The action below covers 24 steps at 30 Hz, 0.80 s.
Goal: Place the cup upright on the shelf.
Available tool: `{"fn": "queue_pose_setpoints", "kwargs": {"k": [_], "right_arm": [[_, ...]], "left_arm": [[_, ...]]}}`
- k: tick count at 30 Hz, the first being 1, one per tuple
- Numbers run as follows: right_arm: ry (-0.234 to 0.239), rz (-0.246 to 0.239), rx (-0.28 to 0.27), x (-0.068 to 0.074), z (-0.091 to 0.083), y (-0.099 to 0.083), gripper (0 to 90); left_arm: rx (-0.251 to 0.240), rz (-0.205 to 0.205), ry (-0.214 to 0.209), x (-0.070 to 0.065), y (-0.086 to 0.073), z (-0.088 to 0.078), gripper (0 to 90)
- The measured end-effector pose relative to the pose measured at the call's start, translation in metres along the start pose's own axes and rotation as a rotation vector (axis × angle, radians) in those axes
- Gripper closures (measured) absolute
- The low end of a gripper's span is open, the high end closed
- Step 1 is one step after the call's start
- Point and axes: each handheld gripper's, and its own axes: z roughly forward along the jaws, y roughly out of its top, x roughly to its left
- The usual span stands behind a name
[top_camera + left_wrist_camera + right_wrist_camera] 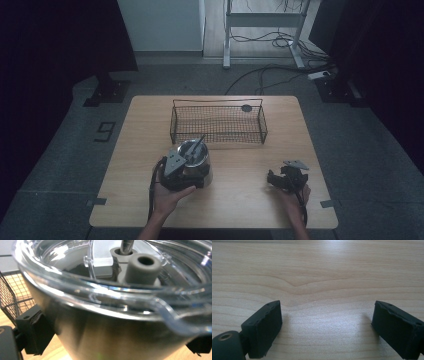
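High view: my left hand-held gripper [186, 170] is clamped around the steel tumbler with clear lid [195, 159]; its slick, tapered wall risks slipping. My right hand-held gripper [285, 179] rests with jaws apart, empty.

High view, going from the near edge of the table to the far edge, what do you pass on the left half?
The person's left hand → left gripper → steel tumbler it straddles → wire basket.
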Motion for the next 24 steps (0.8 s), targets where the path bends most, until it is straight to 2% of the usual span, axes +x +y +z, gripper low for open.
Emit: {"fn": "queue_pose_setpoints", "kwargs": {"k": [18, 24], "right_arm": [[-0.004, 0.002, -0.004, 0.000, 0.000, 0.000, 9.9], [-0.004, 0.001, -0.004, 0.000, 0.000, 0.000, 10.1]], "left_arm": [[-0.024, -0.027, 0.013, 0.008, 0.024, 0.018, 3.9], [-0.016, -0.017, 0.016, 0.008, 0.030, 0.027, 3.9]]}}
